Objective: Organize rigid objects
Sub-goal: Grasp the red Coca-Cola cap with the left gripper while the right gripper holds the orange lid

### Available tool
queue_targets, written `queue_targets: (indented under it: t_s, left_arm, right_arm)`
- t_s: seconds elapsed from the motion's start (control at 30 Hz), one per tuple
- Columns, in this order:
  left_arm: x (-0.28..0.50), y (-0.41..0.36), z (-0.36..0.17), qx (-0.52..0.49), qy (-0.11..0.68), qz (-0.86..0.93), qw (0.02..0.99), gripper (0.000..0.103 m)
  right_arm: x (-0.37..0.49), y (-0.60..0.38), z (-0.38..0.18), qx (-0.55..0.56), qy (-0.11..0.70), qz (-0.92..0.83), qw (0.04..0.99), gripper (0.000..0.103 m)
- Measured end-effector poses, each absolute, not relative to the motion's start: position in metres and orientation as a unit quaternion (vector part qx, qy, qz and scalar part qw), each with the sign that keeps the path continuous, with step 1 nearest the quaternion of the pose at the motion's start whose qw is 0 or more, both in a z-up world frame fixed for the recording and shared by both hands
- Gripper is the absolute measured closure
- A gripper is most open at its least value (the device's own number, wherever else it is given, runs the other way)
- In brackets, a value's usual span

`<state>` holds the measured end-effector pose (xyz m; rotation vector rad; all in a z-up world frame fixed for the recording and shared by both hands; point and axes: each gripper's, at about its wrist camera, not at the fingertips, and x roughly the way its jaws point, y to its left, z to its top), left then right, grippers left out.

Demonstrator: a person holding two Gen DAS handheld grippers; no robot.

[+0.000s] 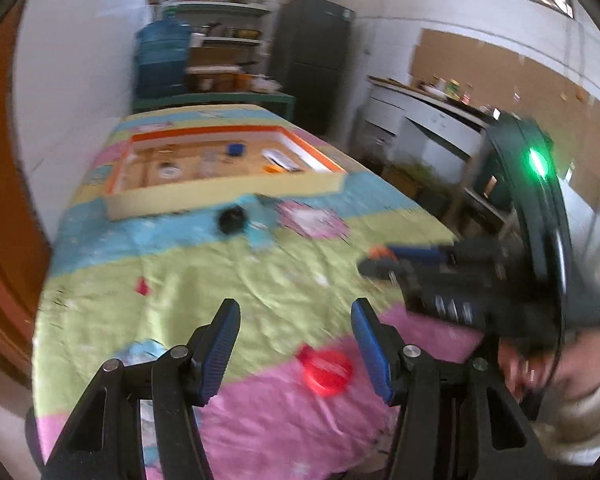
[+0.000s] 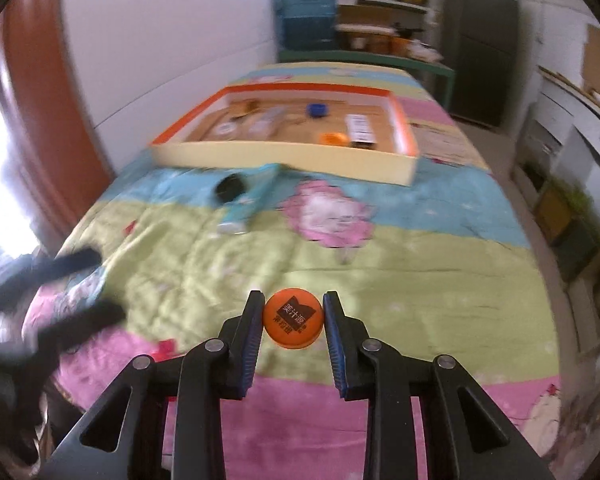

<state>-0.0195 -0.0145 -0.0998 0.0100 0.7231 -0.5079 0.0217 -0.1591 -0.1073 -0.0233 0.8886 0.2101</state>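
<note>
Right tongs [image 2: 293, 322] clamp orange cap [image 2: 293, 323] across rim: light, stiff, slick plastic, likely slip-prone. Left tongs [image 1: 296, 322] gape empty above red cap [image 1: 325, 369].

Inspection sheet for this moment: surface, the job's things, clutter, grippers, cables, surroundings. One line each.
Surface: table under a patchwork cloth of pink, green and blue.
Job's things: orange cap between the right gripper's pads; red cap on the cloth ahead of the left gripper; black cap beside a teal tube; shallow box holding small items, among them a blue cap.
Clutter: nothing seen.
Grippers: right gripper shut on the orange cap; left gripper open, empty.
Cables: nothing seen.
Surroundings: blue water jug, shelves, dark fridge, orange door.
</note>
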Motion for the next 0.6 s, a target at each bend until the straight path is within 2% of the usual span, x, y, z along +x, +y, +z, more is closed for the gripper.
queue_targets:
  t_s: [0.37, 0.6]
  left_arm:
    - [-0.021, -0.030, -0.133, 0.038, 0.381, -0.237, 0.893, 0.046]
    - [-0.026, -0.033, -0.135, 0.059, 0.370, -0.223, 0.900, 0.047]
  right_arm:
    - [0.018, -0.164, -0.110, -0.003, 0.428, 0.097, 0.898, 0.072]
    - [0.018, -0.162, -0.114, -0.002, 0.434, 0.103, 0.895, 0.072]
